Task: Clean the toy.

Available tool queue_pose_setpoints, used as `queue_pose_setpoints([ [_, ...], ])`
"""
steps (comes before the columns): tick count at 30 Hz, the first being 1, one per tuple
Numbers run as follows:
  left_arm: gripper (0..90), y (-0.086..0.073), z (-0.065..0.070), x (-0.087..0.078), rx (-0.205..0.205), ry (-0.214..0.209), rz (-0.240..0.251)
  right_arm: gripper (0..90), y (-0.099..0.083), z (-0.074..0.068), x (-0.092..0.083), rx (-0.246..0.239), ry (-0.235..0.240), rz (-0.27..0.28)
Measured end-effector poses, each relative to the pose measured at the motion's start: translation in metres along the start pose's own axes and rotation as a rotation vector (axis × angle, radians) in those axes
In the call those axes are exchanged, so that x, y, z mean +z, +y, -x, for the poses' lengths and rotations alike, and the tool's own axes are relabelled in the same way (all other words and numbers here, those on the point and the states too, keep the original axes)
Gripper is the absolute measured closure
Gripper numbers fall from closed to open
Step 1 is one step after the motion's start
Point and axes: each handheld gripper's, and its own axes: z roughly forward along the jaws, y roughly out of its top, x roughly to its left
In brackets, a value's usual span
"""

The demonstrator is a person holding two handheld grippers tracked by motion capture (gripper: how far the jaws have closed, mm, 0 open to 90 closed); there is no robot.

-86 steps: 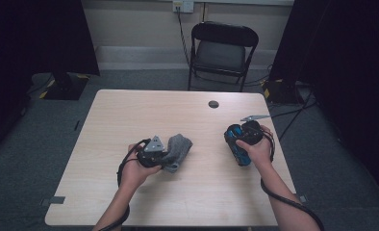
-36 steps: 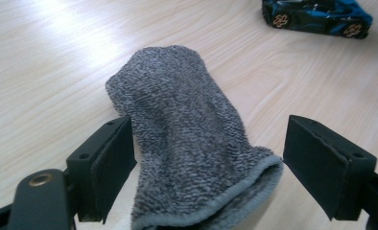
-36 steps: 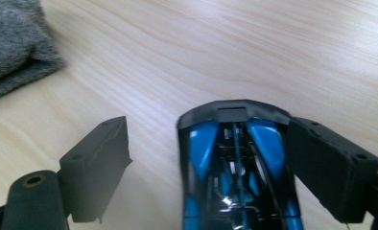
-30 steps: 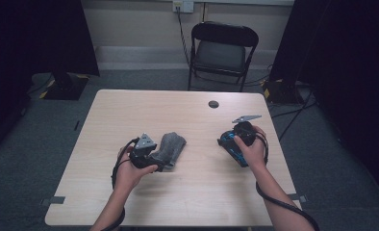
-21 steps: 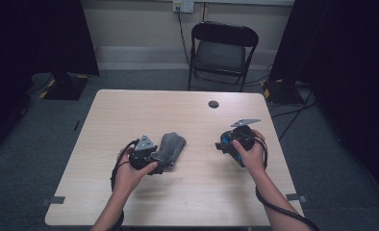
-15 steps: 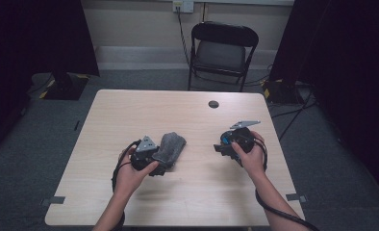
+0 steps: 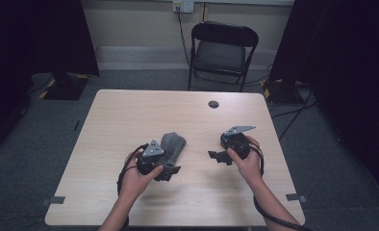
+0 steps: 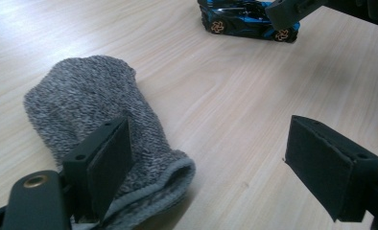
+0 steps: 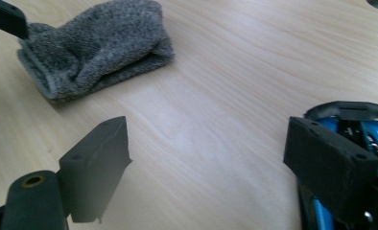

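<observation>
- Left gripper (image 8: pixel 206 163): jaws wide apart, clamping nothing; one pad against the cuff of the grey knitted sock (image 8: pixel 98 120), lying flat on the pale wooden table (image 7: pixel 130 115).
- Right gripper (image 9: pixel 206 163): jaws wide apart, gripping nothing; blue and black toy car (image 9: pixel 369 134) just behind one pad.

1. The sock (image 8: pixel 88 103) is made of grey, coarse knitted cloth with a matt, fuzzy surface.
2. The table (image 7: pixel 130 115) is finished in pale, smooth wood-grain laminate.
3. The toy car (image 8: pixel 247 19) is formed of glossy blue and black plastic.
4. Matt black pads (image 8: pixel 111 163) are fitted to the jaws.
</observation>
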Motion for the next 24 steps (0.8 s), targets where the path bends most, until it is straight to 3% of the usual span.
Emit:
queue_pose_setpoints([
  [6,16.1,-0.004,0.007,0.005,-0.005,-0.018,-0.008,14.8,-0.002,-0.012,0.001,-0.029,0.037,0.003],
  [24,16.1,-0.011,0.027,0.015,0.025,-0.072,-0.028,15.0,-0.014,-0.034,0.005,-0.079,0.074,-0.01],
])
